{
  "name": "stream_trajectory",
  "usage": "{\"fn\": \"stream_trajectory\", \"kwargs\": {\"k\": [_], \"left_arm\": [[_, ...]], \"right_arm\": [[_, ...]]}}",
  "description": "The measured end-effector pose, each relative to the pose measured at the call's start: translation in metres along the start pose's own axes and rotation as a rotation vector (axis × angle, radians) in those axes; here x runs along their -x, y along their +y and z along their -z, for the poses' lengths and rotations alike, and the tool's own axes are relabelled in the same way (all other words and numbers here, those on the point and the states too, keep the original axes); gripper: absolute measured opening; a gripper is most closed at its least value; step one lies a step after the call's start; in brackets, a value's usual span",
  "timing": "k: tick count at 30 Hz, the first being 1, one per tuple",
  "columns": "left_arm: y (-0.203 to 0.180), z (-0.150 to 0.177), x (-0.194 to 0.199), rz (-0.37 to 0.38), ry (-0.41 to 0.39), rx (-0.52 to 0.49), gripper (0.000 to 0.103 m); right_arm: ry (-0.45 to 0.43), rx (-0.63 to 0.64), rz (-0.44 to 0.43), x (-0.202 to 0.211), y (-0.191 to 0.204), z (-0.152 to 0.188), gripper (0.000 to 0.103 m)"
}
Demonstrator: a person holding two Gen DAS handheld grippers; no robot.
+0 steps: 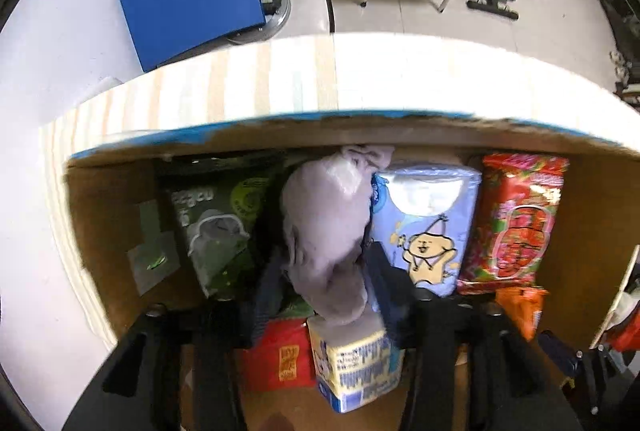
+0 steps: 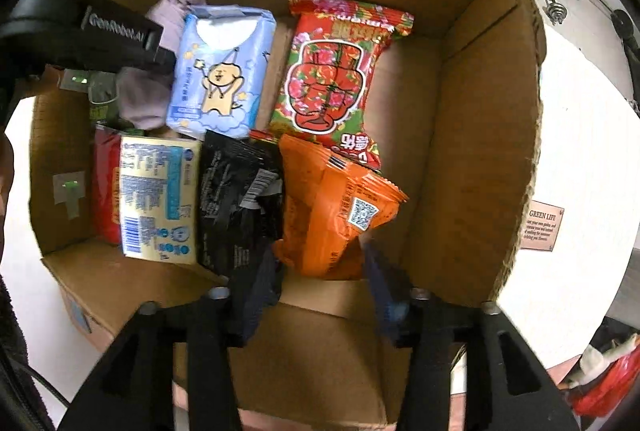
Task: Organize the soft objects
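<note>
Both tongs point down into an open brown cardboard box point(image 2: 472, 135) packed with soft packets. "GenRobot.AI" is printed in white on the black body of the left gripper point(image 2: 160, 63), seen from the right wrist camera. A small tan card point(image 2: 541, 225) outside the box reads "GREEN LIFE". A pale blue tissue pack with a cartoon bear point(image 2: 222, 71) lies beside a red floral wet-wipe packet point(image 2: 332, 79) bearing Chinese characters I cannot read. A pale yellow tissue pack point(image 2: 160, 195) carries small blue print and a barcode.

The left gripper point(image 1: 326, 271) stands part spread, with a grey-lilac cloth bundle point(image 1: 324, 227) between its fingers; whether the pads press it I cannot tell. The right gripper point(image 2: 322, 279) is also part spread, and an orange crinkled snack packet point(image 2: 332, 215) with a QR code sits between its fingertips, next to a black foil packet point(image 2: 236, 199).
</note>
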State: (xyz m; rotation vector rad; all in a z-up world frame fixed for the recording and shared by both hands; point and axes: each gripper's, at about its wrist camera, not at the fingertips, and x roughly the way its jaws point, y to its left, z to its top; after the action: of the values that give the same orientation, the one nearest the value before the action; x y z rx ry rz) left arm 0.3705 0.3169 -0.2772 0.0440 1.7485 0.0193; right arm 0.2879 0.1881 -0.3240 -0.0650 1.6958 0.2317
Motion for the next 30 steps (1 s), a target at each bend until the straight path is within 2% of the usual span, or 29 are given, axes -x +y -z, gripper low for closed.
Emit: {"fn": "stream_trajectory", "kwargs": {"k": [1,3,5,6,11,17,19,21,22,25,27,30], "left_arm": [[0.001,0.002,0.006,0.007,-0.016,-0.003,0.056],[0.003,0.008,0.018,0.015,-0.052,-0.002,0.072],[0.008,0.017,0.031,0.035,-0.089,0.006,0.078],[0.01,0.022,0.037,0.046,-0.104,0.011,0.086],[0.022,0.057,0.056,0.046,-0.218,0.035,0.096],[0.028,0.116,0.072,0.065,-0.318,0.109,0.097],[0.025,0.134,0.079,0.04,-0.364,0.125,0.097],[0.022,0.15,0.087,0.025,-0.407,0.135,0.097],[0.021,0.157,0.089,0.014,-0.422,0.142,0.098],[0.019,0.175,0.098,0.006,-0.461,0.16,0.098],[0.017,0.183,0.104,0.002,-0.48,0.163,0.098],[0.013,0.193,0.11,-0.011,-0.5,0.162,0.098]], "right_arm": [[-0.007,-0.009,-0.008,0.004,-0.001,0.001,0.063],[-0.024,-0.018,-0.014,0.012,-0.003,0.003,0.063],[-0.041,-0.027,-0.022,0.025,-0.004,0.004,0.063],[-0.055,-0.029,-0.022,0.031,-0.004,0.005,0.063],[-0.144,-0.03,-0.003,0.058,-0.007,0.019,0.064],[-0.236,-0.062,-0.003,0.08,-0.014,0.043,0.064],[-0.259,-0.075,0.011,0.086,-0.017,0.048,0.07],[-0.285,-0.083,0.023,0.089,-0.021,0.054,0.091],[-0.297,-0.087,0.029,0.092,-0.023,0.058,0.094],[-0.315,-0.096,0.024,0.095,-0.027,0.066,0.096],[-0.321,-0.1,0.025,0.097,-0.027,0.071,0.103],[-0.344,-0.104,0.037,0.1,-0.028,0.078,0.103]]}}
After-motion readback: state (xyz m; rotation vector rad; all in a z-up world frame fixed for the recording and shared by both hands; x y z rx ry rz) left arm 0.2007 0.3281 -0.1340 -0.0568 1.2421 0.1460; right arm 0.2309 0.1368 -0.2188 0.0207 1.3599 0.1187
